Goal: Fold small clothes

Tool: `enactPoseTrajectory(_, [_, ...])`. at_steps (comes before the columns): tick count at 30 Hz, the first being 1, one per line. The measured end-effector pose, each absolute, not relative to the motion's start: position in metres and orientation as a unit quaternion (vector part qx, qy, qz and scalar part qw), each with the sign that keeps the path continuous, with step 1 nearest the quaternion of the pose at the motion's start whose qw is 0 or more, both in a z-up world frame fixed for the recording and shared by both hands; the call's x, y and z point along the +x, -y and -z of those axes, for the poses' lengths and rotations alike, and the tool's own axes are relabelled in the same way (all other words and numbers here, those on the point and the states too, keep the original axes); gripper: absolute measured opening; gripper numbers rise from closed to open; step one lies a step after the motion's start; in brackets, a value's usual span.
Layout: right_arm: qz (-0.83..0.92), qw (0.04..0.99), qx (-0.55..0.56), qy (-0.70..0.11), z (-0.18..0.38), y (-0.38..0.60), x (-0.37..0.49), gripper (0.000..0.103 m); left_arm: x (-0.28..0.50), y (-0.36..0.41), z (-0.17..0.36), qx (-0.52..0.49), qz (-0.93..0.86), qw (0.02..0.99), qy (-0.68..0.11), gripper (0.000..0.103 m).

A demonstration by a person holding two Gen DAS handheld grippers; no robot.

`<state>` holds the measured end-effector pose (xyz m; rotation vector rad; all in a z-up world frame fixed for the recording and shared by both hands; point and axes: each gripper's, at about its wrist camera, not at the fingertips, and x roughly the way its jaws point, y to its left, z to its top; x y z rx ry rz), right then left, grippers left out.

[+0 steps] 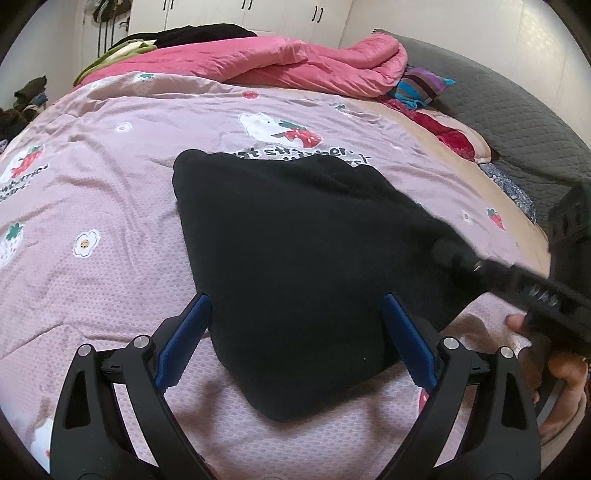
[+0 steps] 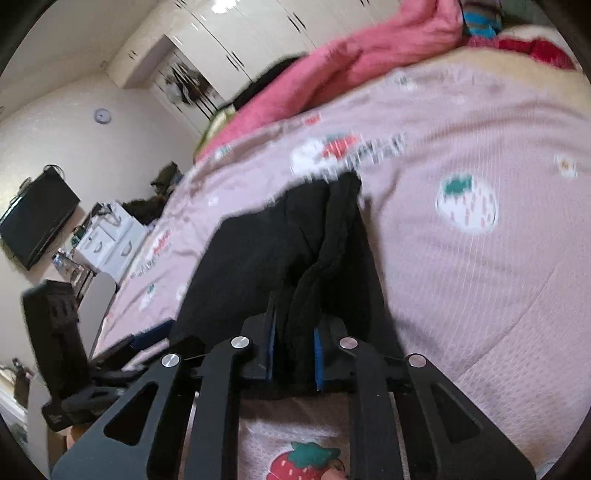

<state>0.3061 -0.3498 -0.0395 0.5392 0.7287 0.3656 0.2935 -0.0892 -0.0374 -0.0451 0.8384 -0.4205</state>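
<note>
1. Black garment (image 1: 295, 266) lay on the pink strawberry-print bedspread (image 1: 110, 206), roughly mid-bed, spread as one dark slab with a pointed corner toward the left wrist camera.
2. Left gripper (image 1: 295, 306): jaws were wide apart, blue pads (image 1: 184, 339) on either side of the garment's near end. Nothing clamped; cloth sat between the fingers. Can't tell if the pads touched the fabric.
3. Right gripper (image 2: 293, 332): jaws were nearly closed, pinching a bunched, ridged fold of the black garment between the blue pads (image 2: 318, 363). Cloth ran forward from the pinch in a twisted ridge.
4. In the left wrist view the right gripper came in from the right edge, its tip on the garment's right side, and that edge was pulled up off the bedspread. Part of the hand (image 1: 554, 376) holding it showed below.
5. Right wrist view was motion-blurred; bedspread print was smeared.
6. Pink quilt (image 1: 288, 66) was heaped along the far side of the bed, dark clothing (image 1: 199, 35) piled behind it.
7. Striped fabric (image 1: 421, 86) and red cloth (image 1: 450, 136) sat far right, beside a grey quilted cover (image 1: 517, 140).
8. White wardrobe doors (image 2: 251, 33) stood behind the bed; wall-mounted TV (image 2: 37, 221) was on the left in the right wrist view.
</note>
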Motion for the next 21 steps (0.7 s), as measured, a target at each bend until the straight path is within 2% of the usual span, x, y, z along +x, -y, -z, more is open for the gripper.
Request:
enactPoseTrajectory(8, [-0.154, 0.863, 0.268, -0.398, 0.063, 0.357, 0.315, 0.016, 0.293, 0.094, 0.042, -0.014, 0.202, 0.891, -0.407, 0.087])
enactPoseTrajectory(11, [-0.133, 0.868, 0.252, -0.407, 0.064, 0.357, 0.314, 0.031, 0.294, 0.094, 0.043, -0.014, 0.202, 0.89, -0.41, 0.089])
enactPoseTrajectory(14, [-0.129, 0.87, 0.258, -0.4, 0.06, 0.358, 0.31, 0.034, 0.294, 0.093, 0.043, -0.012, 0.2, 0.889, -0.411, 0.089])
enactPoseTrajectory(17, [-0.102, 0.892, 0.235, -0.373, 0.048, 0.359, 0.3, 0.054, 0.293, 0.092, 0.044, -0.011, 0.199, 0.889, -0.413, 0.089])
enactPoseTrajectory(19, [-0.092, 0.9, 0.228, -0.359, 0.043, 0.361, 0.296, 0.055, 0.292, 0.091, 0.044, -0.012, 0.2, 0.888, -0.413, 0.089])
enactPoseTrajectory(21, [-0.084, 0.907, 0.229, -0.344, 0.038, 0.365, 0.289, 0.066, 0.29, 0.091, 0.042, -0.013, 0.201, 0.888, -0.413, 0.089])
